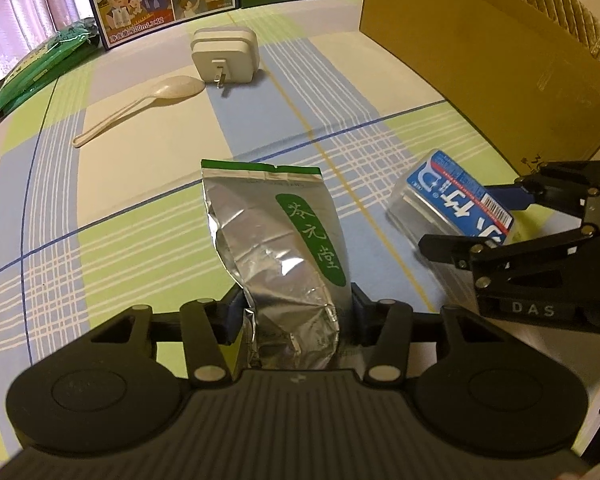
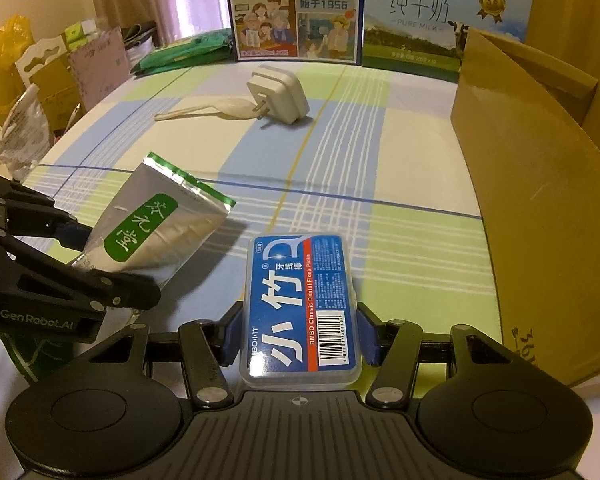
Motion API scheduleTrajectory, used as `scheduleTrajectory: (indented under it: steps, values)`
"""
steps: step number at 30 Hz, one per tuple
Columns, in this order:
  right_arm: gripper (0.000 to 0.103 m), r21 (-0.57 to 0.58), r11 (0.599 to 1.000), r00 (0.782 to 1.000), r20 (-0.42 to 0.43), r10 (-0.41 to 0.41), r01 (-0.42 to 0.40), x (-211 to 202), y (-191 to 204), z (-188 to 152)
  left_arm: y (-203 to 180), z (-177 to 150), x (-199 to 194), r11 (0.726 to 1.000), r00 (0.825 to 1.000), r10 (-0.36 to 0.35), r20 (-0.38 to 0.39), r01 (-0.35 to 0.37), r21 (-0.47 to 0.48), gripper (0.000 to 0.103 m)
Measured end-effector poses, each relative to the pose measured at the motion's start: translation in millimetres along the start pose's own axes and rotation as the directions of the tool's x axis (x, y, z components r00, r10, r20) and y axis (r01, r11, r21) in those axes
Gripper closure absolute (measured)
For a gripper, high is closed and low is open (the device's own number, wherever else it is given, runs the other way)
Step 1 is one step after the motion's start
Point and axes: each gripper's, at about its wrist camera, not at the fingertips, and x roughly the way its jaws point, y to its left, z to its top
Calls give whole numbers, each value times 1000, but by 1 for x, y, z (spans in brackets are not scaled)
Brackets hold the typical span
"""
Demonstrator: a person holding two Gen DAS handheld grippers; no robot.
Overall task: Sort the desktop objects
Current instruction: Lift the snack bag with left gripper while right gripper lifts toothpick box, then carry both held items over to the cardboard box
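Note:
My left gripper (image 1: 296, 316) is shut on the lower end of a silver foil tea pouch (image 1: 276, 240) with a green label, held above the checked tablecloth. From the right wrist view the same pouch (image 2: 156, 224) tilts up at the left, pinched by the left gripper (image 2: 100, 264). My right gripper (image 2: 300, 332) is shut on a clear box of dental floss picks (image 2: 300, 304) with a blue label. That floss box (image 1: 452, 204) and the right gripper (image 1: 504, 216) show at the right of the left wrist view.
A cream spoon (image 1: 140, 108) and a white plug adapter (image 1: 224, 54) lie further back on the table. An open cardboard box (image 2: 540, 184) stands along the right side. Milk cartons (image 2: 296, 8) line the back edge, with a green packet (image 1: 40, 64) at the back left.

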Motion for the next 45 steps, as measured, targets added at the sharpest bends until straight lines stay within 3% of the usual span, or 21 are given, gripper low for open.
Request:
scheduleTrajectory:
  steps: [22,27,36,45]
  values:
    - [50,57,998,999,48,-10,7,-21,-5,2,-16,-5,-26,999,998,-22,54,24,-31,57]
    - [50,95,995,997,80,-23,16,-39,-10,1,-26,-11,-39,1000,997,-14,71,16,-24,57]
    - [50,150,989,995,94,-28,13,-72,-11,-12,-42,-24,-69,991,995,-11,98,24,-130,57]
    - [50,176,984,991,133,-32,8,-120,-6,-28,-71,-38,-101,985,993,10,116,10,-171,57]
